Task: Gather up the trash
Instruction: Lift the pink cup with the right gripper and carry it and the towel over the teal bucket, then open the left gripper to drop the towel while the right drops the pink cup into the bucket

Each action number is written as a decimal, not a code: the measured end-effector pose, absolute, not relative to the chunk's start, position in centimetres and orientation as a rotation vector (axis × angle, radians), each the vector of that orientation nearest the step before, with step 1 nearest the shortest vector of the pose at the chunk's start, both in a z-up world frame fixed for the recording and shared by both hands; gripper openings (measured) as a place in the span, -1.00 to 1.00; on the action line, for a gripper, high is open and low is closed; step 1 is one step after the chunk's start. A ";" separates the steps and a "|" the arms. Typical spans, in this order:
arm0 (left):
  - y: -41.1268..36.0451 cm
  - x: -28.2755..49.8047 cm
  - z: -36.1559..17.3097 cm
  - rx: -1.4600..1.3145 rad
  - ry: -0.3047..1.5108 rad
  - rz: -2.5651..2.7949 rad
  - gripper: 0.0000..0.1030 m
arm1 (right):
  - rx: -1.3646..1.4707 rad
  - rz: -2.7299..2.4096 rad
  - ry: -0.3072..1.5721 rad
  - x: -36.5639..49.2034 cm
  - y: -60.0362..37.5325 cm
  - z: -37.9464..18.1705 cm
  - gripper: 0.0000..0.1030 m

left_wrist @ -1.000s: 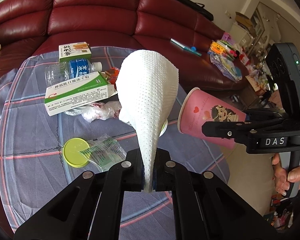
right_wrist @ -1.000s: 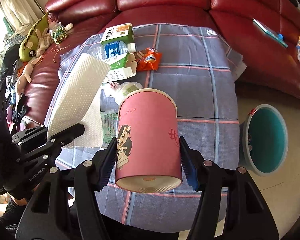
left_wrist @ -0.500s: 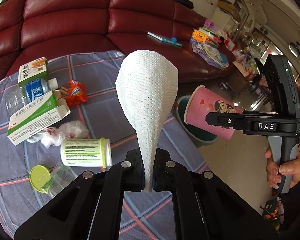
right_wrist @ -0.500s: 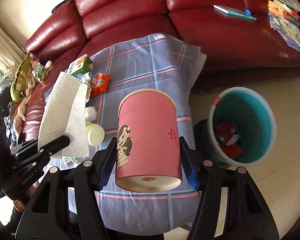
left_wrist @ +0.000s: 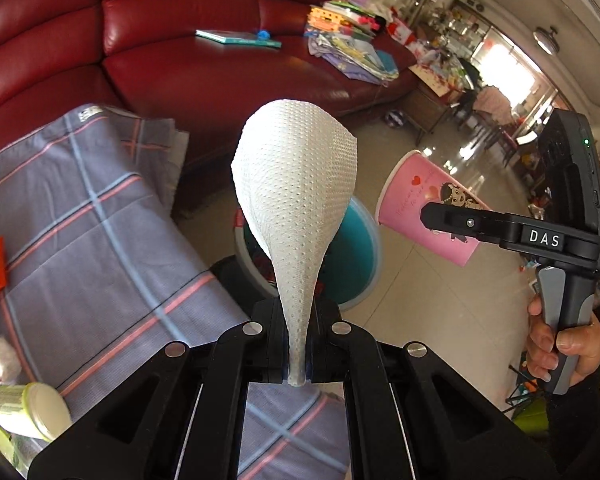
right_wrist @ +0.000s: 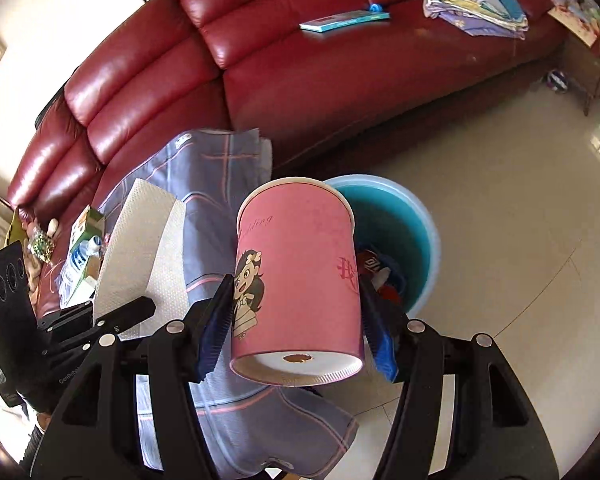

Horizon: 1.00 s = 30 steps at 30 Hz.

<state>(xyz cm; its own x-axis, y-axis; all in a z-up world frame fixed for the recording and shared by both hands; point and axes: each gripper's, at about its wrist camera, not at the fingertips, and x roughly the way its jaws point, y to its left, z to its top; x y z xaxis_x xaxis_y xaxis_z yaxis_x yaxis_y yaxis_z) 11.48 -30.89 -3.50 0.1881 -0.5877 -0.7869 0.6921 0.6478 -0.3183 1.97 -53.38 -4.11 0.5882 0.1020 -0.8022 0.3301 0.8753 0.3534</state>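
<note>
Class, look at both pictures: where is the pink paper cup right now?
The pink paper cup is clamped in the right claw, in mid-air just in front of the blue bin, with the checked cloth to its left.

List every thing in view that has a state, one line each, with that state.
left gripper: shut on the paper towel
paper towel: pinched at one end, fanning out above the fingers
right gripper: shut on the pink cup
pink cup: held off the table, mouth pointing away
bin: open, trash inside
small jar: lying on its side
</note>
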 end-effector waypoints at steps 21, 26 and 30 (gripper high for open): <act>-43.9 13.2 -12.7 0.288 1.179 -0.935 0.40 | 0.624 -0.212 1.011 4.2 -60.1 -10.4 0.12; -42.8 13.8 -12.7 0.252 1.185 -0.924 0.68 | 0.634 -0.210 1.033 5.0 -60.1 -11.5 0.12; -41.3 13.7 -11.8 0.239 1.160 -0.914 0.80 | 0.639 -0.202 1.050 5.7 -59.9 -12.2 0.12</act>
